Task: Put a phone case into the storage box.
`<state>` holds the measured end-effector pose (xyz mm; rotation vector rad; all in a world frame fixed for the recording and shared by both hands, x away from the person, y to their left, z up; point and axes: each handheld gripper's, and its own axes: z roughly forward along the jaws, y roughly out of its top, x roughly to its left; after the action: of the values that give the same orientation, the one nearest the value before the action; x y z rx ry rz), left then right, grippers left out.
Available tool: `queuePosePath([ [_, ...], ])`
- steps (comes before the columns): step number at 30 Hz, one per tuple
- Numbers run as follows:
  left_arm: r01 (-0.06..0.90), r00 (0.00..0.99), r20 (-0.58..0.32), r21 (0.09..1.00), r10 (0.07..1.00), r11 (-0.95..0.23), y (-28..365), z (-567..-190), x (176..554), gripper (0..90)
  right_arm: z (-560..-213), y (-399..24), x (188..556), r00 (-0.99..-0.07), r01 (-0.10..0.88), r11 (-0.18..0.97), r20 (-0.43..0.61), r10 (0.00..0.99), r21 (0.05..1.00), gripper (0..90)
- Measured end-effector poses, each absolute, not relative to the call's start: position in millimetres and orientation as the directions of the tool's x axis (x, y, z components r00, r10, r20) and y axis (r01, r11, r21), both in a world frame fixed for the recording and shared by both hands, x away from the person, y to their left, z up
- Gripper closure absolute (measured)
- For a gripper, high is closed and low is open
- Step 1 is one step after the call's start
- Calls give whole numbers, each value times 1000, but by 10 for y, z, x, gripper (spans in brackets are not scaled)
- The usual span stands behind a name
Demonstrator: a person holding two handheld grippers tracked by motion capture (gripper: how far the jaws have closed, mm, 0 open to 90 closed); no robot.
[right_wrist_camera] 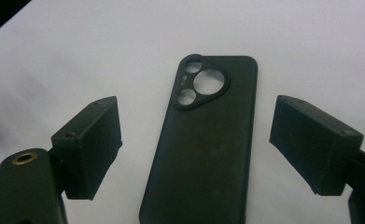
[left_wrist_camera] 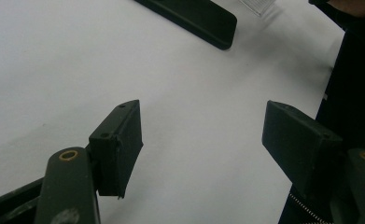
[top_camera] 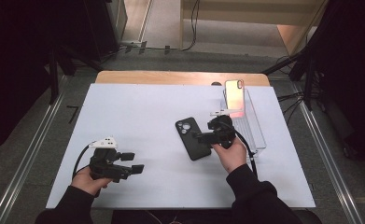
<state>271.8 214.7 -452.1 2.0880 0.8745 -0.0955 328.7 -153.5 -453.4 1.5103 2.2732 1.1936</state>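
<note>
Straddling the unmarked black phone case (right_wrist_camera: 203, 144), right gripper (right_wrist_camera: 196, 144) gapes.

In the left gripper view the black phone case (left_wrist_camera: 189, 16) is cut off by the top edge, and so is the clear box (left_wrist_camera: 259, 5) corner beside it. In the right gripper view its bottom end runs off the lower edge

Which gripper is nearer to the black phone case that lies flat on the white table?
Right. The right gripper is at the black phone case, open fingers on either side of it. The left gripper is well apart, toward the table's near left part.
</note>
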Motion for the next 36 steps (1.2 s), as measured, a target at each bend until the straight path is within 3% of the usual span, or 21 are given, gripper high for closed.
queuePosePath([
  [8, 616, 753, -361, 681, 550, -396, 2149, -4519, 2721, 291, -4617, -1418, 3400, -457, 691, 189, 218, 862, 697, 145],
  [13, 615, 754, -363, 682, 547, -395, 2152, -4520, 2726, 290, -4660, -1382, 3442, -471, 690, 192, 233, 851, 697, 71],
  [15, 615, 754, -362, 682, 548, -396, 2152, -4518, 2725, 290, -4676, -1353, 3450, -486, 681, 206, 222, 845, 703, 0],
  [21, 615, 755, -363, 682, 546, -396, 2154, -4518, 2727, 291, -4733, -1339, 3492, -477, 695, 187, 251, 842, 694, 0],
  [36, 613, 755, -360, 683, 548, -397, 2155, -4515, 2727, 290, -4878, -1274, 3471, -441, 706, 192, 211, 872, 681, 0],
])
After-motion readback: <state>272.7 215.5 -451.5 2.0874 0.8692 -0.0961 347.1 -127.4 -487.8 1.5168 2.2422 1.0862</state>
